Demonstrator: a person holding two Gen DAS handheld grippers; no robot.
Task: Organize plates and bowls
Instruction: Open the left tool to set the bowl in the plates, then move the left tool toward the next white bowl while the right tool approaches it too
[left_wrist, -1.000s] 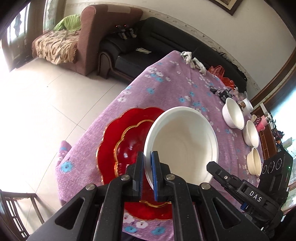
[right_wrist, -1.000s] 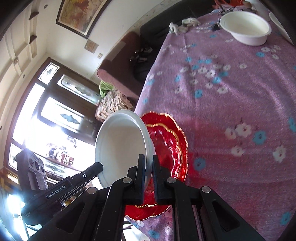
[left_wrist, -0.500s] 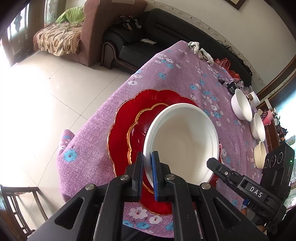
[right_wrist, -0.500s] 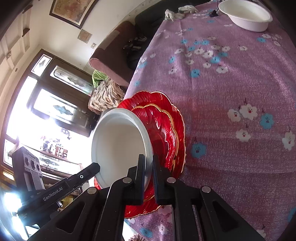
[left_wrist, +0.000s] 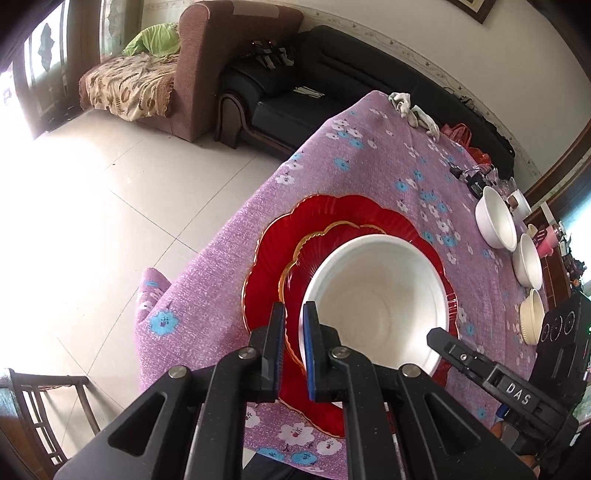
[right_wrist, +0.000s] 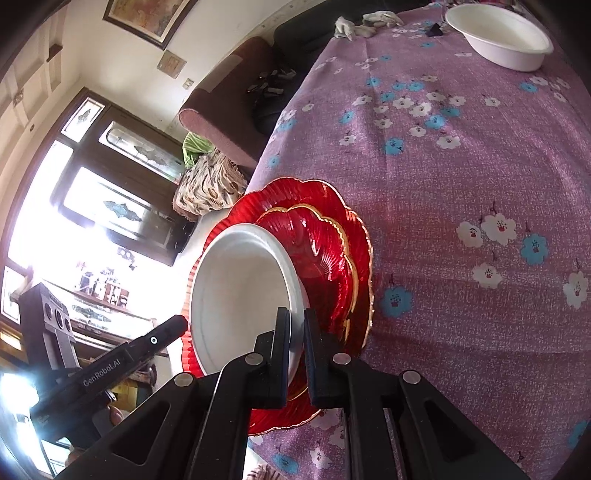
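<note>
A: Bowl (left_wrist: 376, 302), white, large. Held over two stacked red plates, near table edge at 6 o'clock in left view.

B: Grip?

A: Left gripper (left_wrist: 294, 347): jaws narrow, clamped on rim at bowl's 7 o'clock. Right gripper (right_wrist: 297, 343): jaws narrow, clamped on rim at bowl's 5 o'clock in right view (right_wrist: 243, 291). Opposite sides, both pinching rim wall.

B: Plates?

A: Big plate (left_wrist: 332, 218), red, scalloped, gold-edged, flat on tablecloth (left_wrist: 369, 158). Small plate (left_wrist: 306, 247), same pattern, nested on top, roughly centred. In right view, big plate (right_wrist: 295, 195) at 12 o'clock of bowl, small plate (right_wrist: 317, 243) at 2 o'clock.

B: Bowl touching plates?

A: Cannot tell. Sits tilted, mouth toward cameras, base hidden behind own wall.

B: Other bowls?

A: Three smaller, in row along table's far side, 2 to 3 o'clock in left view: white bowl (left_wrist: 495, 218), second white (left_wrist: 528, 262), cream (left_wrist: 532, 321). Well apart from plates. In right view, one white bowl (right_wrist: 498, 33) at 1 o'clock, far end of table.

B: Remaining items?

A: Cloth (left_wrist: 413, 110), pale, crumpled, at table's far corner, 1 o'clock. Black sofa (left_wrist: 332, 74) behind table, brown armchair (left_wrist: 221, 55) at 11 o'clock with patterned throw (left_wrist: 125, 88). Wooden chair (left_wrist: 44, 406) at 8 o'clock on tiled floor. Purple floral tablecloth covering whole table.
</note>
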